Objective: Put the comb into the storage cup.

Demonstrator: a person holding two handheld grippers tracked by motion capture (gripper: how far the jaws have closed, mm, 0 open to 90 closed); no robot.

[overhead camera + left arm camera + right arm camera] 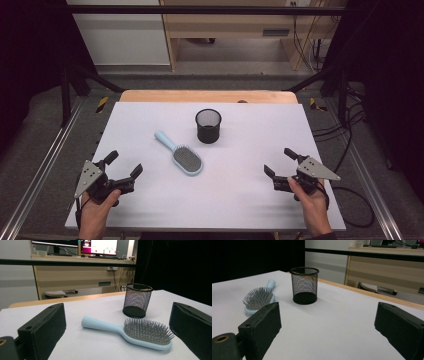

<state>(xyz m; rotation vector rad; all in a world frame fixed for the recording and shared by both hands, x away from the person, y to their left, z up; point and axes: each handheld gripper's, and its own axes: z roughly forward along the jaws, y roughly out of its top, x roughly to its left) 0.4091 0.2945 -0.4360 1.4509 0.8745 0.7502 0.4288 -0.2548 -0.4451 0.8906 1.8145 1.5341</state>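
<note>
the brush [183,157] lies bristles-up mid-worktop [250,200], just beside the cup [208,125], handle free for a grasp. the left tongs [123,165] and right tongs [279,161] rest at the near corners, both released and empty, aimed inward for the approach.

High view overhead, gripper views low, close, sharing hairbrush [182,157], mesh cup [208,125]
</note>
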